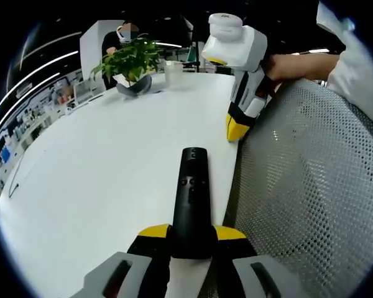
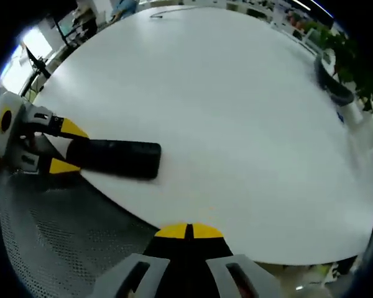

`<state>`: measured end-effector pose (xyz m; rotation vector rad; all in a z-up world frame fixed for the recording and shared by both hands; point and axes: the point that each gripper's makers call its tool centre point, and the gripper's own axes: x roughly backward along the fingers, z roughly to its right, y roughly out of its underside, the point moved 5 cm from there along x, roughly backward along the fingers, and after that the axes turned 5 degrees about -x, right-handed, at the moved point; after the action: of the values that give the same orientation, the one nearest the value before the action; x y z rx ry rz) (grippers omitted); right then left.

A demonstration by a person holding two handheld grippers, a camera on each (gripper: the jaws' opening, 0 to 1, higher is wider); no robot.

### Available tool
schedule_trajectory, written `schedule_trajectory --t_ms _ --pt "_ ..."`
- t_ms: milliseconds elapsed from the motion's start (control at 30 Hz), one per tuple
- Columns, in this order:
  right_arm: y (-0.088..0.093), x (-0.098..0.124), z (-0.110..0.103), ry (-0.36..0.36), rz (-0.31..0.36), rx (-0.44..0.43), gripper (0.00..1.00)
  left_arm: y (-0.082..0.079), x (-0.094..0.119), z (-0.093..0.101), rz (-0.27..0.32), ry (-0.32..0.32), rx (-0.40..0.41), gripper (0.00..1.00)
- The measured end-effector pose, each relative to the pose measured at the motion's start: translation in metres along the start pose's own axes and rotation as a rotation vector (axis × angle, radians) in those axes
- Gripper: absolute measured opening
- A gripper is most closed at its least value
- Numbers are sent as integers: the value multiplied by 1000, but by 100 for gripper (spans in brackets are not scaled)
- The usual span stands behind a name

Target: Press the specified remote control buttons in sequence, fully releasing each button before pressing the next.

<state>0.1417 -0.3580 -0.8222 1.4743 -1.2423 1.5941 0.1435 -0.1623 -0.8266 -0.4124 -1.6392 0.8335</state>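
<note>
A slim black plastic remote control (image 1: 192, 205) lies on the plain white round table (image 1: 99, 180). Both grippers' jaws are black with yellow tips. The mesh chair back (image 1: 311, 186) looks grey, dotted with holes.

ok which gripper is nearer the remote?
Left. The left gripper has its fingers shut on the remote; the right gripper, closed and empty, sits apart at the table edge.

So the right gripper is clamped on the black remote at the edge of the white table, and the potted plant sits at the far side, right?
Not quite: the left gripper is clamped on the black remote, as the left gripper view shows. The right gripper is shut on nothing. The rest holds: white table, potted plant far side.
</note>
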Motion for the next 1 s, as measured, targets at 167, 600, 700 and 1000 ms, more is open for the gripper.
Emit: schedule_trajectory --t_ms 167,600,700,1000 --pt "0 0 2 -11 4 -41 0 0 0 -2 -5 8 -6 24" --pt "0 0 0 6 -1 -9 0 0 0 -19 -115 28 -10 23" --pt "0 1 -1 9 -2 0 0 0 0 -22 -131 36 -21 23" --pt "0 1 0 8 -3 -3 0 -1 1 -33 -186 67 -25 23"
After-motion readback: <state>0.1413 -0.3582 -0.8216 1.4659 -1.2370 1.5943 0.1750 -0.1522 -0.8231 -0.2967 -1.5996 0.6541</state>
